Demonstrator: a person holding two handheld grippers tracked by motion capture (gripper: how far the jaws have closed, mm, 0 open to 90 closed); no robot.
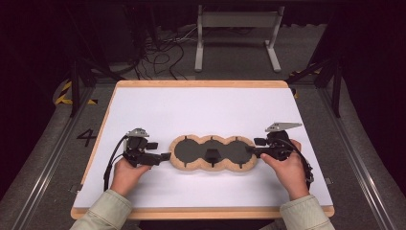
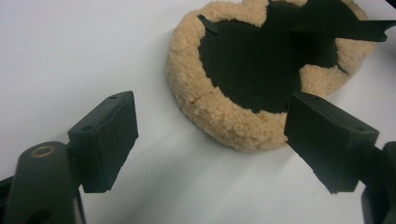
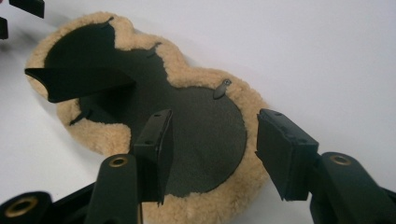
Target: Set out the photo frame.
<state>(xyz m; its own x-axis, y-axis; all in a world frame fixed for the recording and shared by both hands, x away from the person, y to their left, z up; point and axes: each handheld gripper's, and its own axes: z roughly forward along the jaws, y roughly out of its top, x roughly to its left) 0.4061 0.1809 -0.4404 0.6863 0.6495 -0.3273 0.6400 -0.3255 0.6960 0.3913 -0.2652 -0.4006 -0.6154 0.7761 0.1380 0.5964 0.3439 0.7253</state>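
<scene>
A three-lobed tan fleece pad (image 1: pixel 191 151) with a black backing lies flat on the white tabletop (image 1: pixel 201 110). A black flap (image 1: pixel 211 154) stands up from its middle lobe. My left gripper (image 1: pixel 165 156) sits at the pad's left end, open and empty. In the left gripper view the gripper (image 2: pixel 212 109) frames the pad's near rim (image 2: pixel 224 121) without touching it. My right gripper (image 1: pixel 250 150) is at the pad's right end. In the right gripper view it (image 3: pixel 215 122) stands open over the right lobe (image 3: pixel 205 140), one jaw above the black backing, the other beyond the fleece rim.
The tabletop has a wooden edge (image 1: pixel 201 212) along the front. Behind the table a grey metal stand (image 1: pixel 238 21) and loose cables (image 1: pixel 158 55) sit on the dark floor. A person's two hands and light sleeves come in from the bottom.
</scene>
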